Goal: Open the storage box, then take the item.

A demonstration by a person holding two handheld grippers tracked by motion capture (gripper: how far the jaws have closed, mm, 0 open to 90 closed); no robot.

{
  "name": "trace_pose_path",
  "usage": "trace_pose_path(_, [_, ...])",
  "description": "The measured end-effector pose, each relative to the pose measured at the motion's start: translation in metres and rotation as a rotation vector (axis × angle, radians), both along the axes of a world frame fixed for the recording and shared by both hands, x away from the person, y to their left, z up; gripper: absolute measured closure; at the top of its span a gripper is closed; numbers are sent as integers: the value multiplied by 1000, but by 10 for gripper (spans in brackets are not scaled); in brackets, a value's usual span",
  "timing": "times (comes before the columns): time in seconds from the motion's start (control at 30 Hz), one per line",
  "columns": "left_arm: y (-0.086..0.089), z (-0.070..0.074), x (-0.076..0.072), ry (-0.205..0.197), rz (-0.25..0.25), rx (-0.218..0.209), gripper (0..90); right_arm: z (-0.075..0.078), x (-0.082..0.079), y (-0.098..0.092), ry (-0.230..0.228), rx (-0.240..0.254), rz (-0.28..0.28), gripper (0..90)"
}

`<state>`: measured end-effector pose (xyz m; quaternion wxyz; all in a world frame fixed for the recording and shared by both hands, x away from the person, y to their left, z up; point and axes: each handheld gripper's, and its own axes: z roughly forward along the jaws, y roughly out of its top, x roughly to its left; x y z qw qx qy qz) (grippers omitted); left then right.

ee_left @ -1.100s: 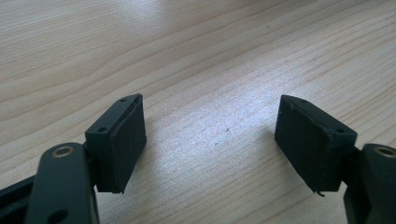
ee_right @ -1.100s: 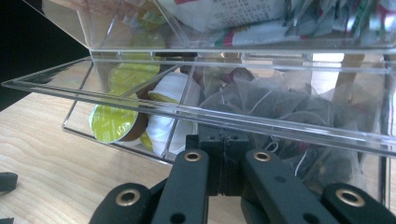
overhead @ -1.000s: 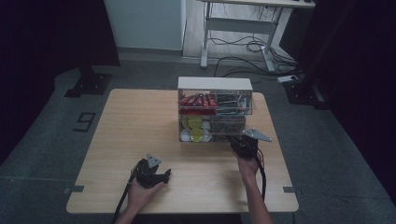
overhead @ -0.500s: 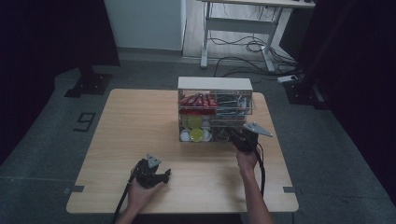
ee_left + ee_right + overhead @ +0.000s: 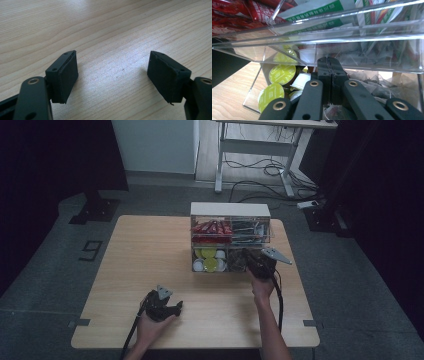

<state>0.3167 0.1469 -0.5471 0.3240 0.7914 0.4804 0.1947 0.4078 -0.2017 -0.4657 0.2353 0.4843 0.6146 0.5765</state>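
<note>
Fingers, high view: right gripper (image 5: pixel 246 260) sits at the lower right compartment of the clear organizer (image 5: pixel 231 210); its jaw state is too small to read here. Left gripper (image 5: pixel 161 306) rests on the table (image 5: pixel 145 255), near the front edge, well apart from the organizer.
Nearer hand, high view: the right; the left lies down and to the left of the box.
Contents, high view: red packets (image 5: pixel 210 227) upper left, green-printed sachets (image 5: pixel 247 227) upper right, yellow-lidded pods (image 5: pixel 209 260) lower left.
Fingers, left gripper view: pads (image 5: pixel 66 75) stand wide apart, nothing between them, bare wood beneath.
Fingers, right gripper view: jaws closed pad to pad, tips (image 5: pixel 329 67) just under the upper tier's clear floor, pointing into the lower right bay.
Target, right gripper view: pale crumpled sachets (image 5: pixel 372 85) lie just beyond and to the right of the tips; pods (image 5: pixel 282 73) lie to the left, behind a divider.
Hard to make out: whether a thin sachet edge is pinched between the closed pads; the arms cover the jaw roots, and reflections in the acrylic blur the bay's depth.
Judgement: the coming move likely turns on drawing straight back out of the bay, clear of the shelf above.
</note>
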Motion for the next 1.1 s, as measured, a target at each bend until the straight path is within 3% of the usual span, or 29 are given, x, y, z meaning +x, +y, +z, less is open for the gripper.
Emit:
trace_pose_path(0.4, [1,0,1,1,11,-3,249,1,-3,0,-3,-6,12,865])
trace_pose_path(0.63, [-2,2,-1,-39,15,-20,261,2,-3,-2,-5,-5,21,874])
trace_pose_path(0.9, [-10,20,-4,-73,1,-65,263,4,-4,-7,-9,-4,26,888])
trace_pose_path(1.1, [-18,28,0,-77,-6,-82,264,4,-4,-9,-10,-1,31,889])
